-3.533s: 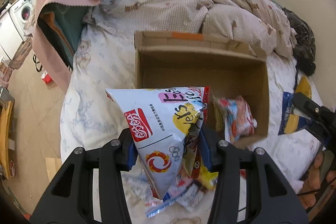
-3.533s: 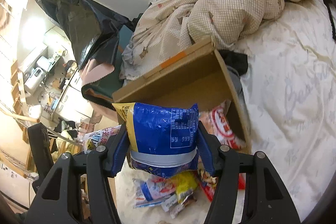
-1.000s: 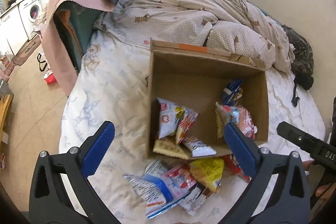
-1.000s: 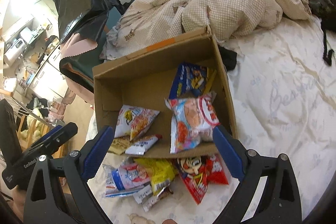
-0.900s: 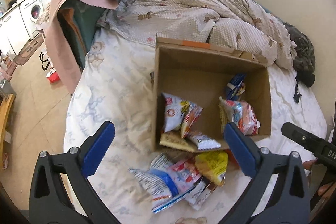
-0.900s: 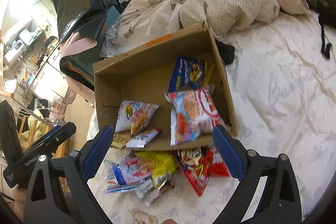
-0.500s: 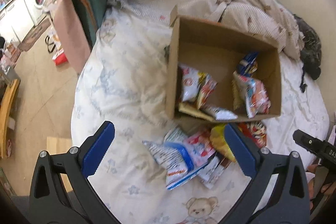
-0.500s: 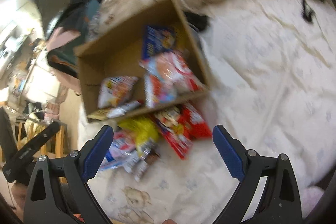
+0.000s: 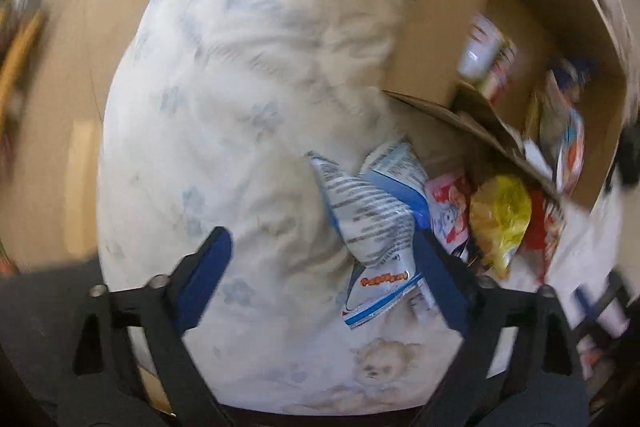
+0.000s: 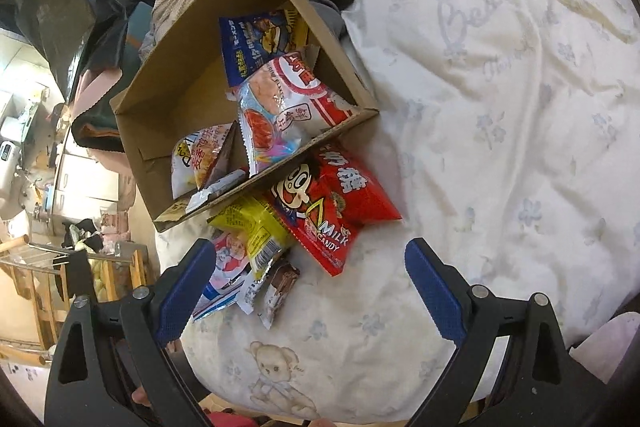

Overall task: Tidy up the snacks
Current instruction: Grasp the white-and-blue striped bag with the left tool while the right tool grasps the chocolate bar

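In the blurred left wrist view, the left gripper (image 9: 326, 275) is seen pointing steeply down at the bed sheet (image 9: 248, 99); its jaws have just been closing but are parted, and a blue-and-white snack packet (image 9: 376, 227) lies between them, just beside the right-hand pad, with no grip on it discernible. To the right of that packet a pink-and-white packet (image 9: 448, 211) and a yellow packet (image 9: 500, 215) are piled against the near wall of the cardboard box (image 9: 448, 39), which fills the upper right of the frame. In the right wrist view, the right gripper (image 10: 304, 291) is held with its jaws wide apart and nothing between the pads. The box (image 10: 180, 83) sits in the upper centre-left with several packets inside; a red milk candy bag (image 10: 336, 203) lies just outside its near wall, above the gap between the jaws, and the yellow packet (image 10: 252, 227) is beside the left pad. Bare sheet (image 10: 500, 107) is left open across the right of the frame, while the mattress edge runs along the bottom left.
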Demonstrator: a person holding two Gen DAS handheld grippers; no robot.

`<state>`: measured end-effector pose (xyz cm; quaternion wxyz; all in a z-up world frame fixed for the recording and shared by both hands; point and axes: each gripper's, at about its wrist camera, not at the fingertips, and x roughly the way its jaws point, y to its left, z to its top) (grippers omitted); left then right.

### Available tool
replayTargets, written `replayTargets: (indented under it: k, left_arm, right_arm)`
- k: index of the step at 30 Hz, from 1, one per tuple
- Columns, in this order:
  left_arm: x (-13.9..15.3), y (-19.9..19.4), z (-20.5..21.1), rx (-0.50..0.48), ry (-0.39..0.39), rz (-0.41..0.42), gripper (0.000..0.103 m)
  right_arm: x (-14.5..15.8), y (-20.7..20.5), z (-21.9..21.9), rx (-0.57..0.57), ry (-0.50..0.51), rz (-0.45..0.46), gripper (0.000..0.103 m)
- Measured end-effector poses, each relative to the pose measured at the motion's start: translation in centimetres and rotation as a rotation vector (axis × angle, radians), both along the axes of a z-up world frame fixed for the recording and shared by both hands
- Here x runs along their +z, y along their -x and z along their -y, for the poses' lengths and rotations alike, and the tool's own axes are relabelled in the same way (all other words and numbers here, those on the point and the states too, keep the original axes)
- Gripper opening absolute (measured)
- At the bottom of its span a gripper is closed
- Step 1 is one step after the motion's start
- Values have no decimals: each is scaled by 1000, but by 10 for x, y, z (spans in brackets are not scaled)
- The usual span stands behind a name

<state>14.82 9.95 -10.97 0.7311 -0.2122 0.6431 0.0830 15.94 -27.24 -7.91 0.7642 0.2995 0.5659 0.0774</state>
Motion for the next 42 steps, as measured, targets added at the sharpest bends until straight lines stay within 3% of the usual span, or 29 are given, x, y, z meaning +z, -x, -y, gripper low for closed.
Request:
replayTargets:
  k: [3,5,8,11,12,13,18,24,27,30,32,33,35,36,37,42]
  left_arm:
    - [1,-5,-1,12,27,40,86]
    - [-4,-8,6,1,70,31,86]
    - [-13,-10,15,-14,62,-2,86]
    - [-23,-10,10,52,109,-24,68]
    - [-24,-10,7,80,142,-20,49]
    - [-24,-10,8,82,177,-18,40]
    - [-13,-13,25,-9,183,6,31]
    - [24,-6,32,-101,84,70,27]
    - [32,3,22,-141,40,63,27]
    - [9,17,19,-180,99,-54,28]
    - [-7,24,15,-167,83,-111,31]
    - [-12,24,15,-159,85,-119,36]
    - [-17,21,18,-144,61,-107,57]
    - [-17,19,21,-151,29,-104,78]
    - [-19,16,27,-156,7,-100,86]
    - [-33,11,57,-209,-18,-107,84]
  right_arm:
    - [-4,-1,3,-10,-24,-16,98]
    - [-6,-2,4,-17,-44,-28,98]
    - [-6,-4,1,-10,-50,-28,98]
    - [-6,-4,-1,-1,-38,-28,98]
    - [-7,-4,-1,-1,-40,-30,98]
    - [-7,-4,-1,-1,-41,-32,98]
    - [-9,-7,-3,-3,-32,-36,98]
    - [-7,-4,-9,18,-21,-31,98]
    - [-8,-4,-10,22,-23,-34,98]
    - [-9,-5,-13,28,-21,-37,98]
    - [-9,-5,-15,33,-21,-41,98]
    - [-9,-5,-17,36,-23,-41,98]
    - [-7,-5,-20,42,-25,-38,98]
    - [-6,-5,-21,46,-24,-34,98]
    - [-6,-5,-23,52,-22,-33,98]
    - [-12,-7,-35,97,-44,-64,98]
